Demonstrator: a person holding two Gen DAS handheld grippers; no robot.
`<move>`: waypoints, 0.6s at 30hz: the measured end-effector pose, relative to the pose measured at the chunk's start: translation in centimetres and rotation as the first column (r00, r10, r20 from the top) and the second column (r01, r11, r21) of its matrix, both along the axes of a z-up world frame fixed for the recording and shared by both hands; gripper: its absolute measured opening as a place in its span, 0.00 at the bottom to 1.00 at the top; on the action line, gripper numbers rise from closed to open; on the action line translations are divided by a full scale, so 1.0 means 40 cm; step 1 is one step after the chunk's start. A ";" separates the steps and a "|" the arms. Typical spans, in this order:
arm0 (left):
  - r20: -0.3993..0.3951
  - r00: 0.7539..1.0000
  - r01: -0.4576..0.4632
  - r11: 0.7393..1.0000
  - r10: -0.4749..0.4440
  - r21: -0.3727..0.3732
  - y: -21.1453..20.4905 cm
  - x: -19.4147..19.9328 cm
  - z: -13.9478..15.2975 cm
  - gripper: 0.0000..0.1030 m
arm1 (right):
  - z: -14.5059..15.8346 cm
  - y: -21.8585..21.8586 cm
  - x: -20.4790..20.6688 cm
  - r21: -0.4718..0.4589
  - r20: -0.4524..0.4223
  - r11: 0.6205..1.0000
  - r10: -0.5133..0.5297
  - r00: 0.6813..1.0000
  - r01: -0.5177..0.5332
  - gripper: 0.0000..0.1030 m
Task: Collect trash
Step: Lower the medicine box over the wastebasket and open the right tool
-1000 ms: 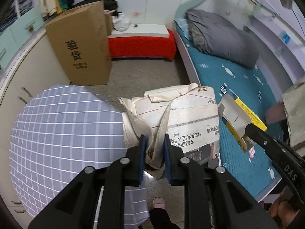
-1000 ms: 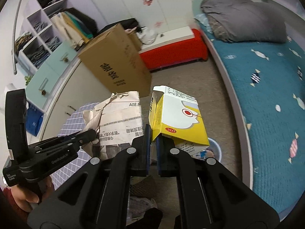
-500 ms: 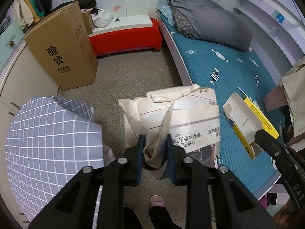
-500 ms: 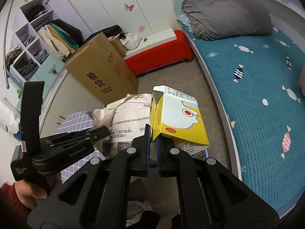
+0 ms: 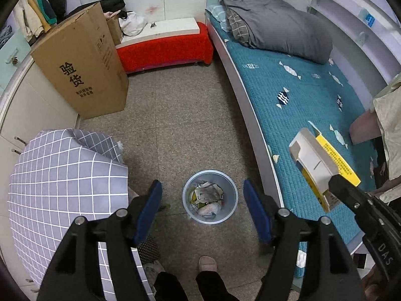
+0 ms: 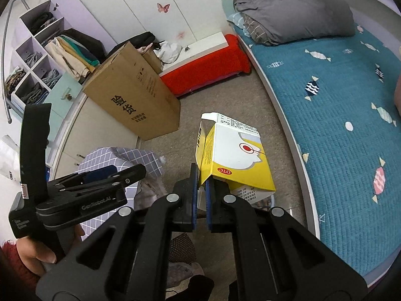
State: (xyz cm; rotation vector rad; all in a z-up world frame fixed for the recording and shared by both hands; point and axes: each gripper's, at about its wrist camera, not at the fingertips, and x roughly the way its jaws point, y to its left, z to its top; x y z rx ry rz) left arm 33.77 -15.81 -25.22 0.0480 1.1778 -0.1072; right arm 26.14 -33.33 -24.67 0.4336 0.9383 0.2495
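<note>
Left wrist view: left gripper [image 5: 203, 208] just opened, blue pads [image 5: 150, 210] wide apart and empty, round pale-blue wastebasket [image 5: 210, 196] of crumpled paper directly between and below them. Right wrist view: right gripper [image 6: 201, 197] clamped on a flap of the yellow-and-white medicine carton [image 6: 234, 158], jutting beyond the fingertips. Probably light, thin, crushable cardboard; best pinched at a folded edge.

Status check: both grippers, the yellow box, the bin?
Left gripper just opened, empty, above bin. Right gripper shut on yellow box. Bin mouth unobstructed.
</note>
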 end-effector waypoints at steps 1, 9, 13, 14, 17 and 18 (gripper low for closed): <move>0.002 1.000 -0.004 1.000 0.004 0.000 0.004 -0.002 0.002 0.64 | -0.001 0.003 0.000 0.002 -0.001 1.000 0.004 1.000 -0.004 0.06; 0.015 0.999 -0.030 1.000 0.030 0.000 0.032 -0.010 0.016 0.64 | -0.003 0.036 0.007 0.008 -0.003 0.999 0.037 0.999 -0.037 0.06; 0.020 0.999 -0.040 0.999 0.040 0.001 0.043 -0.017 0.022 0.65 | -0.003 0.049 0.014 0.010 -0.004 0.999 0.051 0.999 -0.051 0.06; 0.022 0.999 -0.044 0.999 0.044 0.002 0.047 -0.017 0.024 0.65 | -0.004 0.053 0.016 0.011 -0.003 0.998 0.055 0.998 -0.055 0.06; 0.026 0.998 -0.056 0.998 0.055 0.004 0.056 -0.018 0.029 0.66 | -0.007 0.067 0.027 0.011 -0.006 0.998 0.064 0.998 -0.064 0.06; 0.026 0.998 -0.059 0.998 0.059 0.003 0.061 -0.018 0.031 0.66 | -0.008 0.070 0.032 0.011 -0.006 0.998 0.066 0.998 -0.066 0.07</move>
